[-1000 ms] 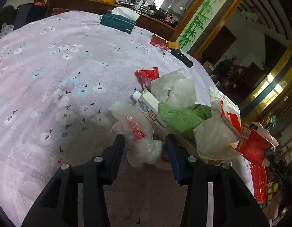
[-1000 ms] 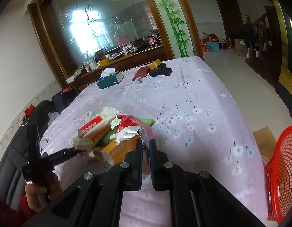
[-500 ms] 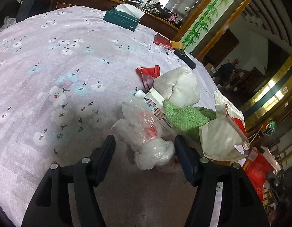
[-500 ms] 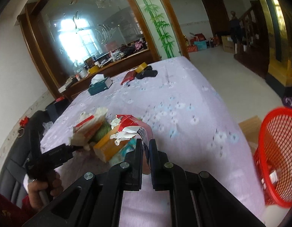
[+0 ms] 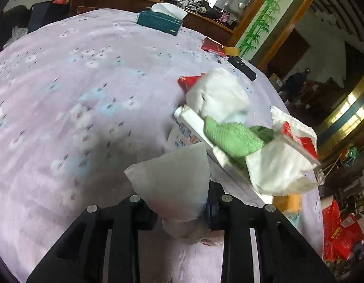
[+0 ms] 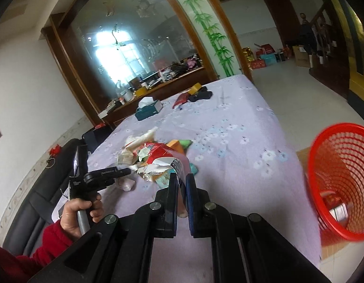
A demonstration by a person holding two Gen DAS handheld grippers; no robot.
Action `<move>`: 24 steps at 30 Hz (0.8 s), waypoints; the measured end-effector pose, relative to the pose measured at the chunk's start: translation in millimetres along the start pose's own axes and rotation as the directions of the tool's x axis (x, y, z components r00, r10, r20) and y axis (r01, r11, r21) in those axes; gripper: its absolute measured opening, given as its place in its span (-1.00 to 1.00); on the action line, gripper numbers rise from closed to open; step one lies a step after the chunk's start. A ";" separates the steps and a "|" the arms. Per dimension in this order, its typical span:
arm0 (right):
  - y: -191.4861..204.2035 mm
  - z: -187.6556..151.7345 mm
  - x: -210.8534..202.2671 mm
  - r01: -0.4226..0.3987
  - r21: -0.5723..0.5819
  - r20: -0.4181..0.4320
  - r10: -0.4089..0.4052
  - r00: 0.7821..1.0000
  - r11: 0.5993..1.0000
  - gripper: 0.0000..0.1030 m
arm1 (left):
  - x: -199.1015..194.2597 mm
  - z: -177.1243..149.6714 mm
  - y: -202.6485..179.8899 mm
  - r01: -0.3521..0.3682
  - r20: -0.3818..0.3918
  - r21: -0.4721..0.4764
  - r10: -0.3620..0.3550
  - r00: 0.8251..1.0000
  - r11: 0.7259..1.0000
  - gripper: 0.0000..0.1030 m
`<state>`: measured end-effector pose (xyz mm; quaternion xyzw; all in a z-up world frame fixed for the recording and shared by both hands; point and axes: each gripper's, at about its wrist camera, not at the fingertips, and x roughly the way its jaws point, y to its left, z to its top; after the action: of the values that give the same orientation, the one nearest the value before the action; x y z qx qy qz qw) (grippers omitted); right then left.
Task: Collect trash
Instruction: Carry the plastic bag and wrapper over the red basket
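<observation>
Room first: big arched mirror panel point(image 6: 134, 47) in a wood frame on the far wall, painted bamboo strip point(image 6: 212, 33) to its right, tiled floor point(image 6: 288, 89) running to boxes stacked at the far right.

My counter point(image 6: 241, 127) carries a lilac flowered cloth and takes up most of both views. Far end: teal tissue box point(image 5: 160, 21) with a white tissue sticking up; right of it a red packet point(image 5: 212, 46) and a dark flat item.

Red mesh basket point(image 6: 342, 176) sits off the counter's right edge, low, tilted toward my right camera. Some packaging lies in the bottom; what exactly, can't tell.

Trash pile point(image 5: 231, 127) mid-counter, near side: white carton, green cloth, white wads, torn red-and-white wrapper, all touching.

My left fingers point(image 5: 179, 210) have just been closing and now clamp a crumpled clear plastic bag point(image 5: 175, 184), lifted just near of the pile.

My right fingers point(image 6: 181, 184) are pinched together on a red-and-white torn wrapper point(image 6: 167, 160), held above the counter's near edge, left of the basket.
</observation>
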<state>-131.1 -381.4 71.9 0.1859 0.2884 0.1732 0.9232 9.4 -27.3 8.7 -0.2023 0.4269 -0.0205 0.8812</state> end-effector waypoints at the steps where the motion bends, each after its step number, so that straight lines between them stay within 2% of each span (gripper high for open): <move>1: -0.7 -2.1 -4.1 0.002 0.005 0.003 -0.002 1.000 1.000 -0.86 | -6.4 -5.3 -1.2 -0.002 0.008 0.012 0.002 1.000 1.000 -0.46; 5: -2.3 -8.2 -17.1 0.031 0.020 0.018 -0.031 0.999 0.999 -0.86 | -44.7 -30.8 -11.7 -0.010 0.073 0.081 0.004 0.997 0.997 -0.46; 8: 3.5 -12.8 -18.0 0.020 0.040 0.013 -0.021 1.000 0.999 -0.86 | -83.0 -51.2 -24.5 -0.003 0.155 0.142 -0.019 0.988 0.990 -0.46; 13: 29.5 -23.6 -19.2 -0.003 0.010 0.024 0.003 1.000 1.000 -0.86 | -133.3 -89.2 -63.6 0.007 0.258 0.302 -0.089 0.962 0.953 -0.46; 18: 43.1 -34.2 -24.3 0.003 0.013 0.025 -0.003 1.000 1.000 -0.86 | -151.8 -110.8 -88.9 0.012 0.284 0.401 -0.137 0.949 0.916 -0.45; 24: 46.6 -36.0 -30.9 0.000 0.015 0.028 0.000 1.000 1.000 -0.86 | -161.0 -120.8 -93.2 0.039 0.265 0.418 -0.163 0.950 0.907 -0.44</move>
<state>-186.4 -345.3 79.4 0.1953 0.2768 0.1683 0.9257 -171.9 -120.2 96.4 -0.0367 0.2662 -0.1248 0.9551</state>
